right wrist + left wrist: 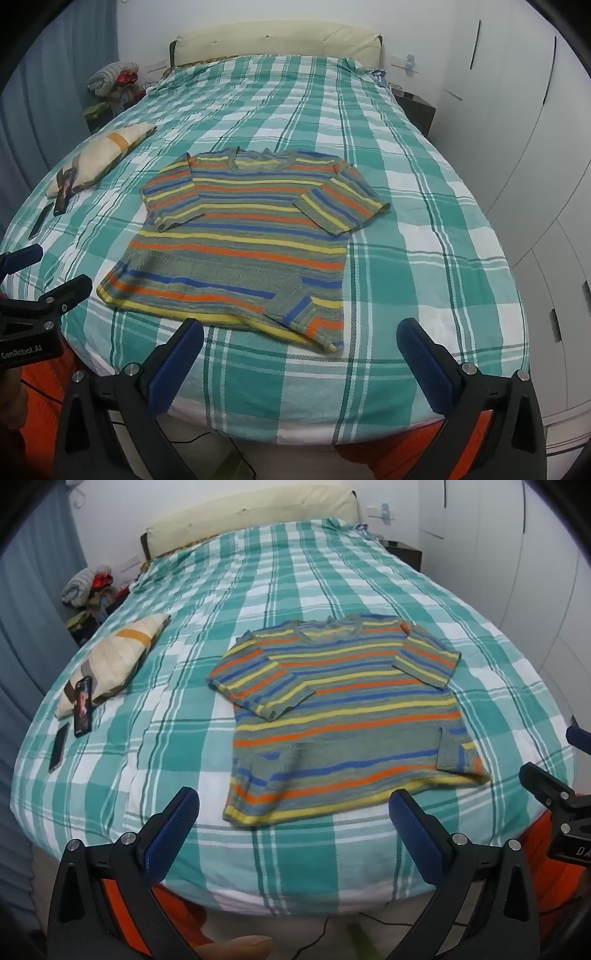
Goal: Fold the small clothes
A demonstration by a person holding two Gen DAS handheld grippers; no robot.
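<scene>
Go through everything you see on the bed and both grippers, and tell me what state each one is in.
Striped sweater: flat on bed, both sleeves folded over front.
Left gripper: open, empty.
Right gripper: open, empty.
Pillow: lying at bed's edge.
Phone: screen lit, propped against pillow.
Second phone: dark, flat.

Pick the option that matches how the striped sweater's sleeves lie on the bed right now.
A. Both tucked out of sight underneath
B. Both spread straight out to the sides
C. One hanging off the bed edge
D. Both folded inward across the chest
D: on the striped sweater, both sleeves are bent inward and lie over its front, with their cuffs resting on the body.
</scene>
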